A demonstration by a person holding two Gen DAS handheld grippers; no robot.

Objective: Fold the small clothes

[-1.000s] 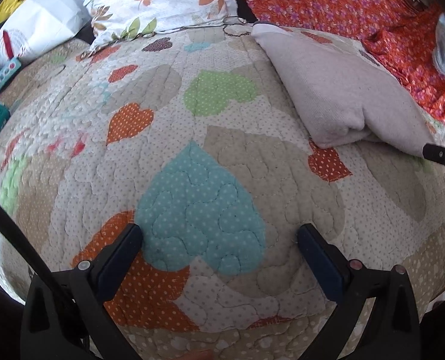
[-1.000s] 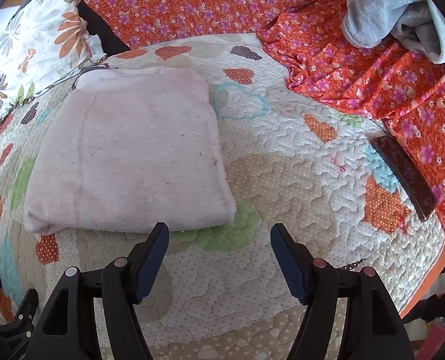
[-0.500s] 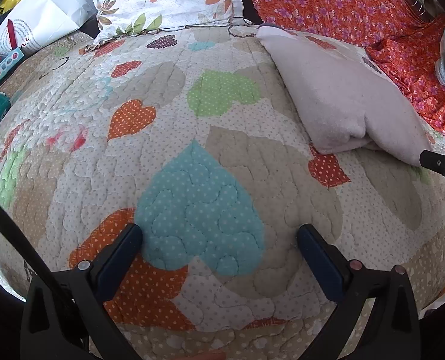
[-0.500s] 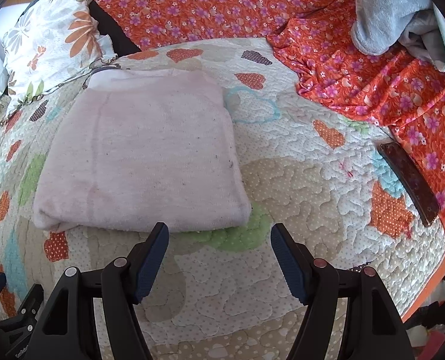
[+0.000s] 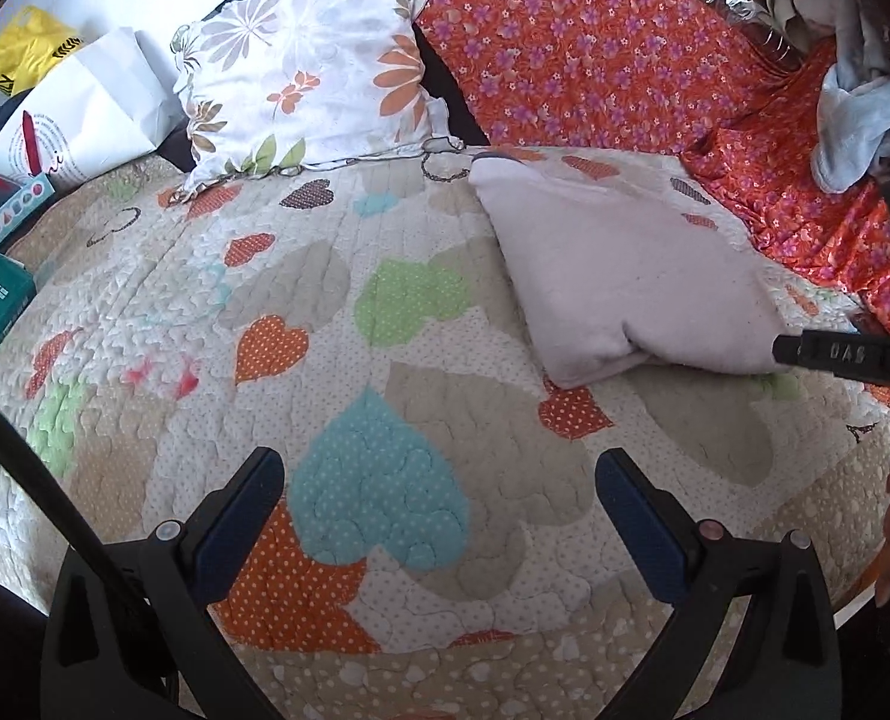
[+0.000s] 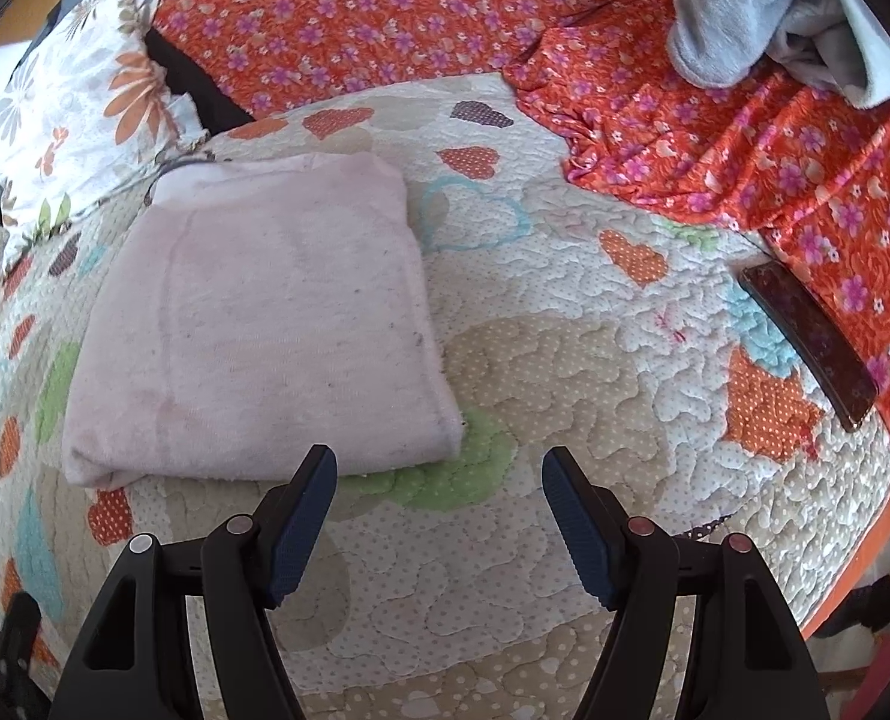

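The quilt fills both views; the pink cloth lies folded flat at centre left of the right view. This piece looks finished. Next likely calls for reaching the grey clothes, upper right. Left gripper and right gripper gape, holding nothing

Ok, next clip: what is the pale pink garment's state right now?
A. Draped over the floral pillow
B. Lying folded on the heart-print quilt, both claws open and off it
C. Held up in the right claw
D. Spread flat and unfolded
B: the pale pink garment lies folded on the quilt, with the right claw and left claw open and empty.
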